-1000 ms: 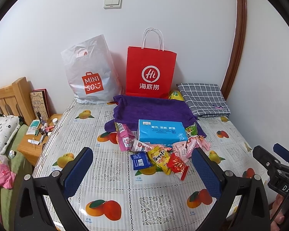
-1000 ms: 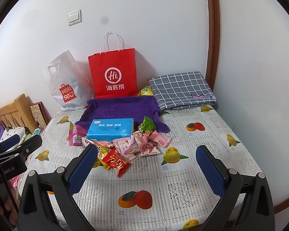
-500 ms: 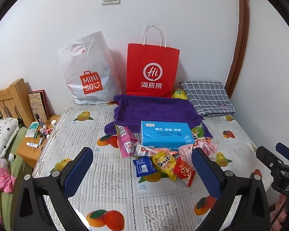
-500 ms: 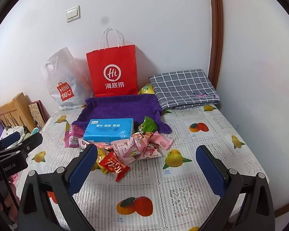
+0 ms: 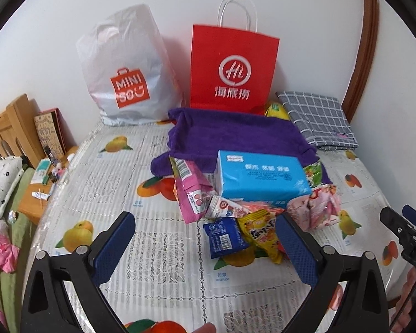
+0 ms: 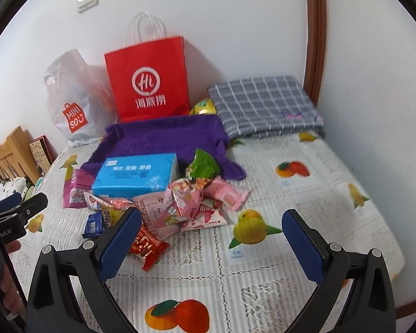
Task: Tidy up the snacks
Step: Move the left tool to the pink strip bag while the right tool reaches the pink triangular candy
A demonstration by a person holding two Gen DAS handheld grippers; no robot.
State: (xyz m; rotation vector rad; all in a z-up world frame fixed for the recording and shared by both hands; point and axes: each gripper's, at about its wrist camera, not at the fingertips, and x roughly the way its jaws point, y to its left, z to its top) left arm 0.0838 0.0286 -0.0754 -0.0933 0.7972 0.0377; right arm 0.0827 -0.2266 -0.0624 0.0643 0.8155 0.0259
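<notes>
A bench [image 5: 102, 172] covered in a fruit-print cloth fills both views, backed by a white wall. At its far edge stand a white plastic shopping bag [image 5: 127, 69] and a red paper bag [image 5: 233, 66] side by side, with a folded grey checked cloth [image 6: 266, 105] to the right. A purple towel [image 5: 235, 136] lies in front of the red bag, and a blue tissue pack [image 5: 260, 177] rests on its near edge. The pile of snack packets [image 6: 185, 202] sits just before the pack: a pink pouch [image 5: 191, 191], a yellow packet [image 5: 263, 233], a dark blue packet [image 5: 224, 237], a red packet [image 6: 147, 245]. The left tool [image 5: 205, 245] and right tool [image 6: 210, 242] hang above the bench near the pile, fingers spread wide, holding nothing.
</notes>
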